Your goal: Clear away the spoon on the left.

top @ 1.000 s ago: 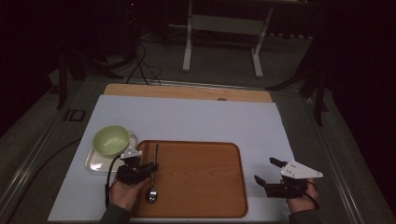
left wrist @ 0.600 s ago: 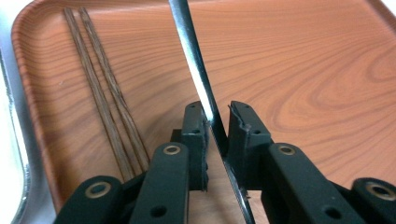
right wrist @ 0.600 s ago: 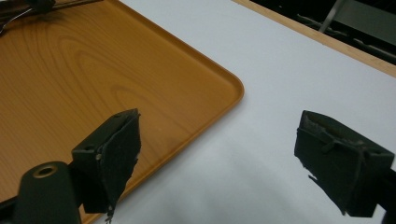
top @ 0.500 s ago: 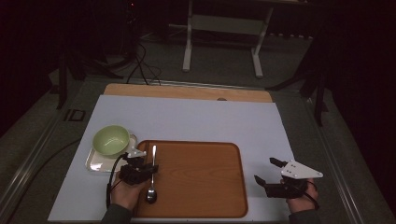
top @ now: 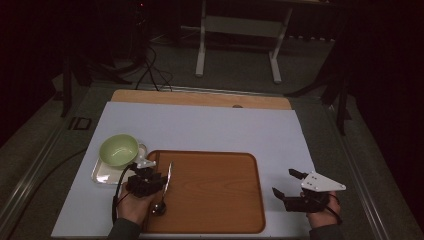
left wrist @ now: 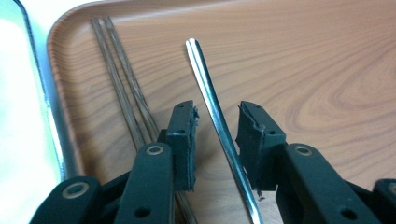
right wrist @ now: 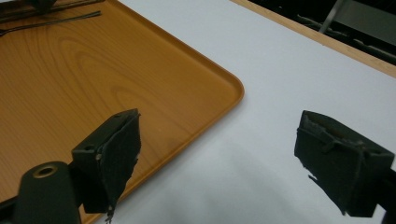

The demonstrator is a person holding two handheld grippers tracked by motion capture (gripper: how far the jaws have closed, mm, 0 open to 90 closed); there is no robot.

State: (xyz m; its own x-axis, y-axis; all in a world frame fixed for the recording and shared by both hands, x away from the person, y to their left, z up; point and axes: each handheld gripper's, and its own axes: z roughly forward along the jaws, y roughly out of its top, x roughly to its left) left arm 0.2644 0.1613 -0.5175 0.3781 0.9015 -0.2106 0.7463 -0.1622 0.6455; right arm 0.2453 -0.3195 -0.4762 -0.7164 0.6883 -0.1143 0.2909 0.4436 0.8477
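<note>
From the high view we look forward and down over the whole tabletop (top: 210, 125). Both tool-mounted views sit close and low, and all three share the wooden tray (top: 215, 190) (left wrist: 303, 70) (right wrist: 93, 74).

The spoon (left wrist: 219, 128) handle is running off the bottom edge between the left hand-held gripper's (left wrist: 215, 140) jaws, hiding its bowl.

I see the brown tray (top: 215, 195) mostly bare on its middle and right part, so I can pass there. At its left edge the spoon (top: 166, 186) and the chopsticks (left wrist: 122, 88) lie close together. The green bowl (top: 119, 150) blocks the far left.
</note>
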